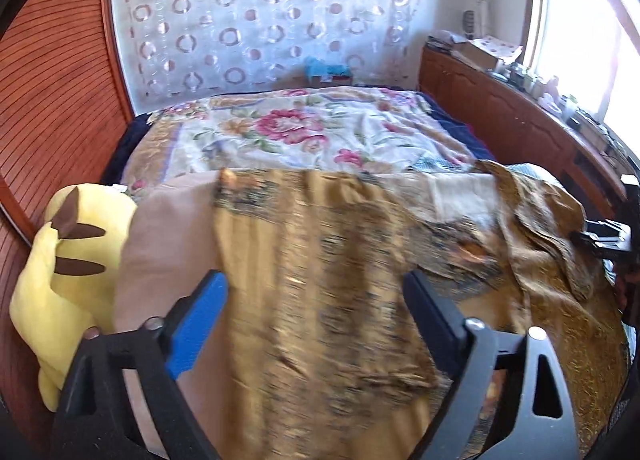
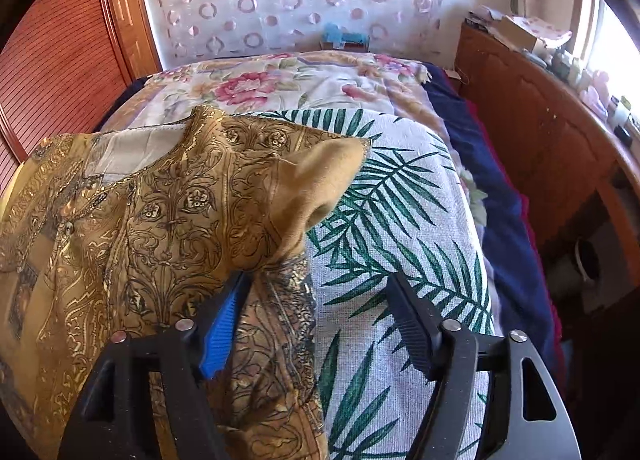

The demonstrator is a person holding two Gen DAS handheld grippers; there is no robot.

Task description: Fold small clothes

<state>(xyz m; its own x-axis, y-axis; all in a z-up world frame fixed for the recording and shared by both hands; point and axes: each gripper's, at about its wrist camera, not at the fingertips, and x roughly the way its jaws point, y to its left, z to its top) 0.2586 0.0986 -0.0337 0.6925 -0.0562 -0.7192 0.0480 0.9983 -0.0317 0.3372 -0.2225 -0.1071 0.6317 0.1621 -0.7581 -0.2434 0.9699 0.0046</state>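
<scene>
A gold-brown patterned garment [image 1: 320, 260] lies spread on the bed; it also shows in the right wrist view [image 2: 160, 228] with one sleeve [image 2: 320, 180] folded over onto the body. My left gripper [image 1: 316, 288] is open just above the garment's middle, nothing between its fingers. My right gripper [image 2: 316, 288] is open over the garment's right edge, its blue-padded finger [image 2: 224, 324] touching or just under the folded sleeve. In the left wrist view the right gripper [image 1: 600, 236] shows at the far right edge by the sleeve.
A palm-leaf towel [image 2: 400, 220] lies under the garment. A floral bedspread [image 1: 300, 128] covers the far bed. A yellow plush toy [image 1: 68, 260] sits at the left. A wooden cabinet [image 2: 540, 140] runs along the right, a wooden wardrobe [image 1: 52, 100] on the left.
</scene>
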